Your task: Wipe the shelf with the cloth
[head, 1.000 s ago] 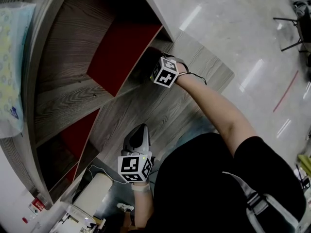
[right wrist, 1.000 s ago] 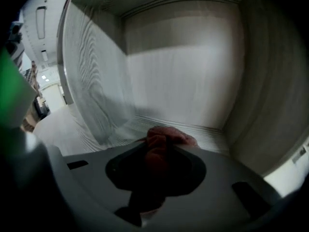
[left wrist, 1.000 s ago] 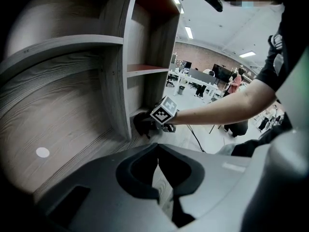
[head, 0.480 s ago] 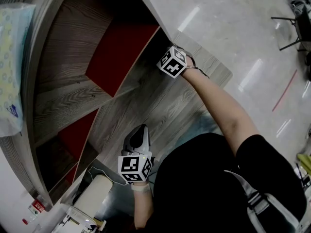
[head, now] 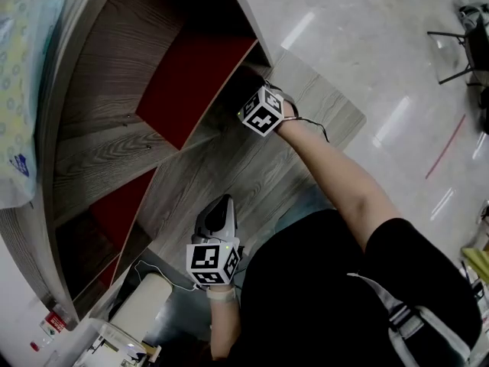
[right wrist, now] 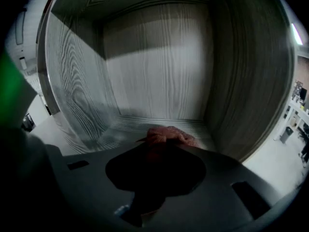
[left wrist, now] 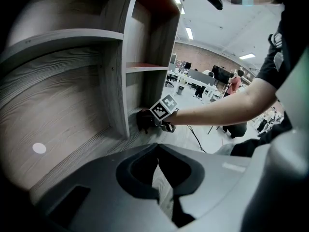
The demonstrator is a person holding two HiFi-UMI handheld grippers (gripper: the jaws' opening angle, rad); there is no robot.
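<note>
A grey wood shelf unit (head: 107, 151) with red back panels fills the left of the head view. My right gripper (head: 246, 102) reaches into the end compartment (right wrist: 145, 122), its marker cube just outside the opening. In the right gripper view the right gripper (right wrist: 161, 144) is shut on a crumpled pinkish cloth (right wrist: 170, 135), which rests on the compartment's floor near the front edge. My left gripper (head: 216, 211) hovers over the lower shelf board, away from the cloth. Its jaws touch at the tips with nothing between them, as my left gripper (left wrist: 158, 159) shows in its own view.
A plastic-wrapped package (head: 17, 90) lies on top of the unit at the far left. A white roll-shaped thing (head: 144, 306) and cables sit below the left gripper. Glossy floor stretches to the right, with a chair (head: 467, 33) far off.
The right gripper swung out toward the shelf's end with the cloth, then came back in to the compartment. The left gripper has stayed put.
</note>
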